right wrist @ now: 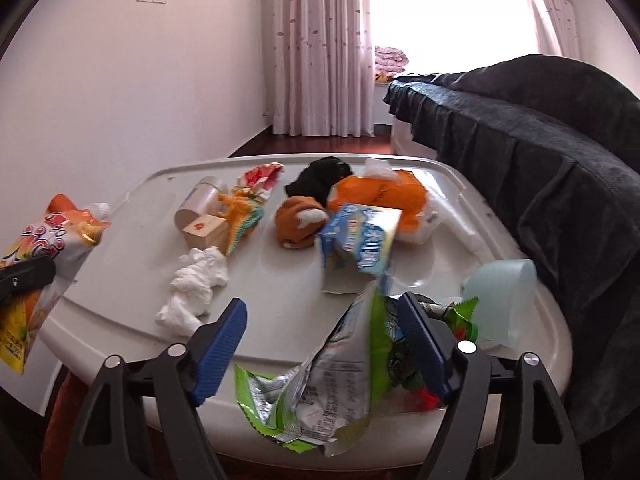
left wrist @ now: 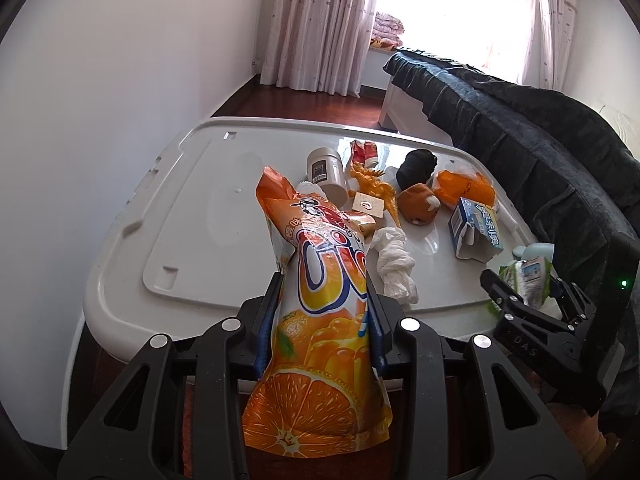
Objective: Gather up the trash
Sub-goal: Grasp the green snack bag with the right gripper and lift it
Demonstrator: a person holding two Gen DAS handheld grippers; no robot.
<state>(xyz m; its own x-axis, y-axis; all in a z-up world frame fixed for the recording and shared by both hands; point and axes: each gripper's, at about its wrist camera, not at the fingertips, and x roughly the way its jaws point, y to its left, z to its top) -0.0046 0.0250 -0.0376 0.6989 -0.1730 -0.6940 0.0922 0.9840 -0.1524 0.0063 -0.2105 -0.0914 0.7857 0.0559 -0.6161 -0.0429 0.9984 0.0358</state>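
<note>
The left gripper (left wrist: 326, 292) clamps an orange jelly pouch (left wrist: 320, 300), its long axis running away from the camera, spout end over the white plastic lid (left wrist: 192, 208). The right gripper (right wrist: 324, 320) stands wide open around a crumpled green wrapper (right wrist: 320, 384) lying at the lid's near edge. Curtains (right wrist: 320, 48) and a dark-covered bed (right wrist: 540, 152) fill the room behind.

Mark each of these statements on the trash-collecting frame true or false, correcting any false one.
1. The left gripper is clamped on an orange pouch. True.
2. The right gripper is shut tight on the green wrapper. False: its jaws stand open around it.
3. A crumpled white tissue lies on the white lid. True.
4. The blue carton sits on the floor. False: it is on the lid.
</note>
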